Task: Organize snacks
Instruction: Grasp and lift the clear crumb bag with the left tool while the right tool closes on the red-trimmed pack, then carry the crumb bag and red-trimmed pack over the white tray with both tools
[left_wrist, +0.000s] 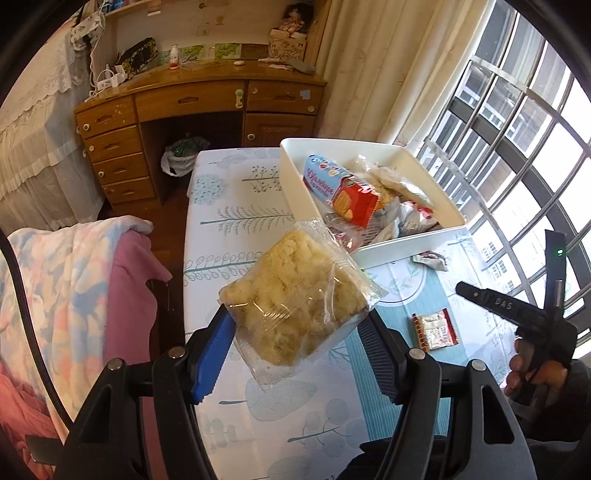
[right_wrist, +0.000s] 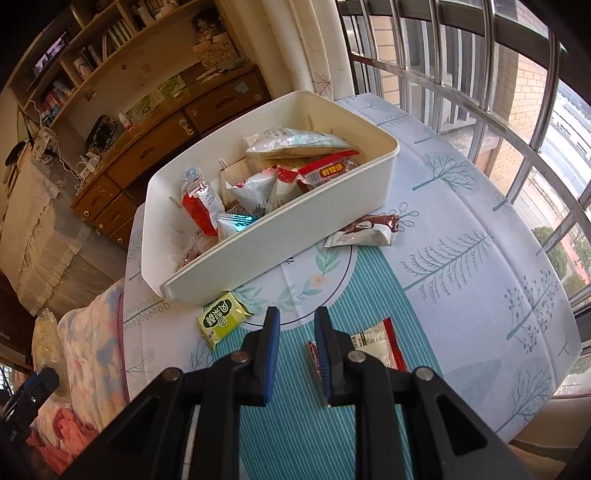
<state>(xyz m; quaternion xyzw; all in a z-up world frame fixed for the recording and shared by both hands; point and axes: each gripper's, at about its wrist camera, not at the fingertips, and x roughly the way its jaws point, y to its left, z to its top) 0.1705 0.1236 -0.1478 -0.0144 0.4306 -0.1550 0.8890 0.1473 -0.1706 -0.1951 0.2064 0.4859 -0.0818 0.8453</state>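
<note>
My left gripper is shut on a clear bag of pale yellow crumbly snack and holds it above the table, short of the white bin. The bin holds several snack packets. My right gripper is open and empty, low over the table, with a red-and-white packet just right of its right finger. A green packet lies by the bin's near corner. A brown-and-white packet lies against the bin's right side. The held bag also shows at the right wrist view's left edge.
The table has a tree-print cloth. A quilt covers a chair at its left. A wooden desk and a bag-lined bin stand beyond. A barred window runs along the right.
</note>
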